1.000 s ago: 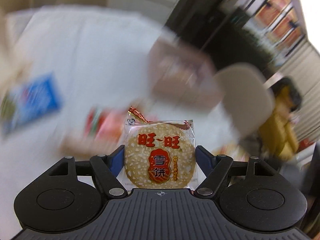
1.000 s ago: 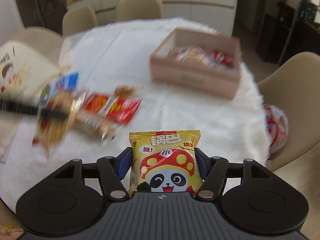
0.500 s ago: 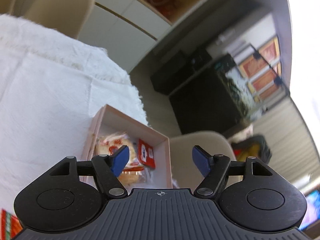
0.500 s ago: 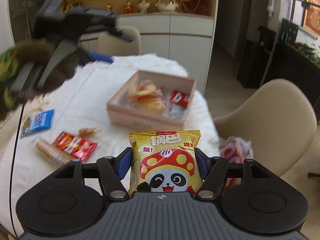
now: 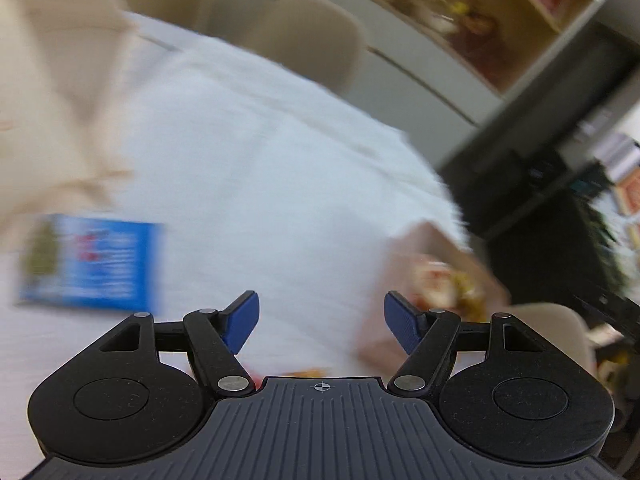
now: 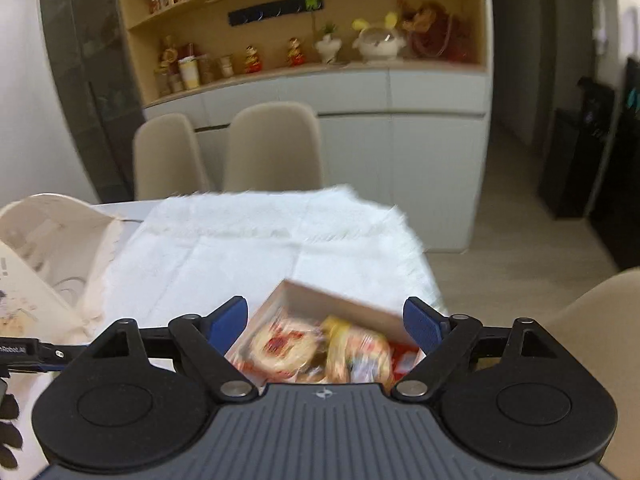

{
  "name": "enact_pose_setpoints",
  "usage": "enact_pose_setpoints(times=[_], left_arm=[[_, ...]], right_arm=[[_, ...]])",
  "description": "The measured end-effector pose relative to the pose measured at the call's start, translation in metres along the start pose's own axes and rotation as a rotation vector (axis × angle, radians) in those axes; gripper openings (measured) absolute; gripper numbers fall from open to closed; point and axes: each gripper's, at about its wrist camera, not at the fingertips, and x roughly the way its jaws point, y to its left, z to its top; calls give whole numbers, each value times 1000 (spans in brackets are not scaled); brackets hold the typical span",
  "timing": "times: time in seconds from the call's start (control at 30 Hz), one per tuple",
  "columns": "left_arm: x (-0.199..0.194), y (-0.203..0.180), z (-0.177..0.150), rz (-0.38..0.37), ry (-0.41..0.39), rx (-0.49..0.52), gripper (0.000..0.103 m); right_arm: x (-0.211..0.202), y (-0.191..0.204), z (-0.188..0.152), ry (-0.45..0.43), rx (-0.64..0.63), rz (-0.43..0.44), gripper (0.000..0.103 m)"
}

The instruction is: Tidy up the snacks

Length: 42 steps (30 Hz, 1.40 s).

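right gripper (image 6: 324,322) fingers now spread, yellow panda packet (image 6: 356,354) dropped into pink box (image 6: 344,304), left gripper (image 5: 322,322) swung away toward table

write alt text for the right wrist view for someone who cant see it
The open right tool hangs empty over a pale pink cardboard box holding a round rice cracker packet and a blurred yellow snack bag. The box sits on a white cloth-covered table; two beige chairs and a wooden display shelf stand behind.
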Motion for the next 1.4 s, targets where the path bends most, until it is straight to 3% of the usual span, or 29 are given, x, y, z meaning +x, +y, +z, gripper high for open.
enact_pose_setpoints(times=[0.1,0.2,0.3,0.43,0.5,0.7,0.8,0.87,0.93,1.03,1.1,1.2,1.3,1.4], left_arm=[[-7,43,-3,83,20,-29,74],[-13,85,5,151,1,-59,73],[0,111,16,125,79,-85,70],[9,112,8,27,174,20,65],[6,119,3,5,201,35,65],[-3,152,-11,-7,255,-83,65],[-2,157,-19,-48,336,-83,65],[-5,156,-25,-82,371,-80,64],[-14,154,-22,-127,346,-72,61],[-22,151,8,-122,206,48,61],[-13,155,31,-70,134,104,61],[23,174,64,-9,74,108,61],[52,181,74,0,129,116,56],[53,172,62,-29,173,199,54]], right_arm=[[19,6,-22,49,28,43,86],[21,36,-52,87,-22,86,86],[17,79,-84,108,-120,110,86],[34,132,-114,183,-182,162,86],[51,154,-126,212,-165,140,86],[116,197,-140,246,-102,33,86],[127,206,-155,294,-115,-49,76],[117,201,-166,274,-101,-113,76],[104,185,-174,275,-53,-196,75],[85,158,-184,309,35,-246,75],[72,149,-189,312,69,-229,75],[50,154,-196,285,64,-179,76],[33,176,-196,243,22,-74,82],[30,206,-194,258,-57,57,84]])
